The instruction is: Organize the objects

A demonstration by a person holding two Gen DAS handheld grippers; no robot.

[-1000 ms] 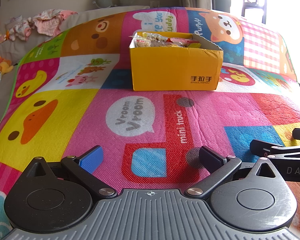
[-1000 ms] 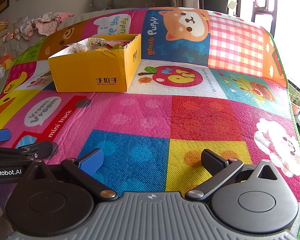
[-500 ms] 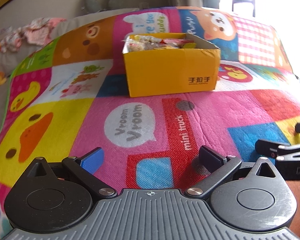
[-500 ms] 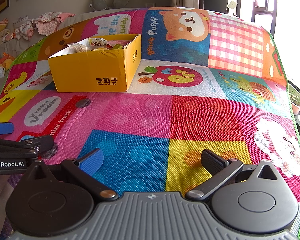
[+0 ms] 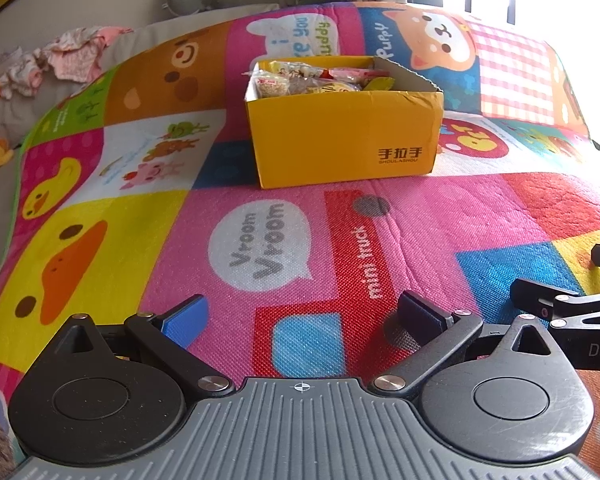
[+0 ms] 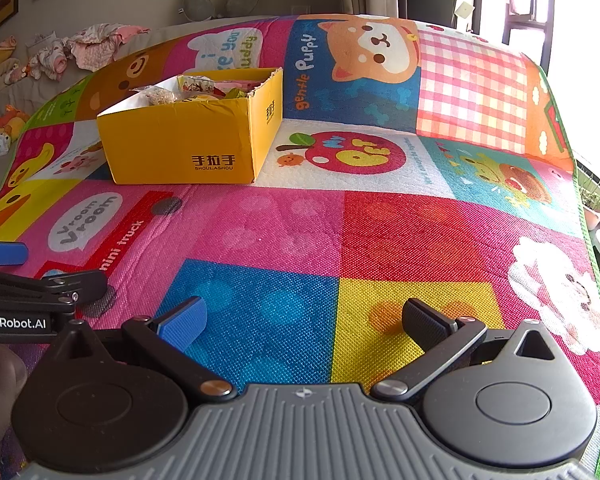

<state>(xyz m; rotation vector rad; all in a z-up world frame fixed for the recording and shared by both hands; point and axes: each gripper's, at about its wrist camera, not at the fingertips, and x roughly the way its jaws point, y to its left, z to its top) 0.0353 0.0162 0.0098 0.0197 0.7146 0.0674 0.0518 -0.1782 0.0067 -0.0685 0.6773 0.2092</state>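
On the patchwork play mat [image 5: 440,220], a yellow box [image 5: 342,140] packed with snack packets [image 5: 312,80] stood well ahead of both tongs. Left tongs [image 5: 300,316] and right tongs [image 6: 304,324] hovered side by side above the mat, each spread wide and holding nothing

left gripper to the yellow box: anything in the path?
Nothing visible. Only bare play mat lies between the open left gripper and the yellow box. The right gripper sits off to the side, jaws open.
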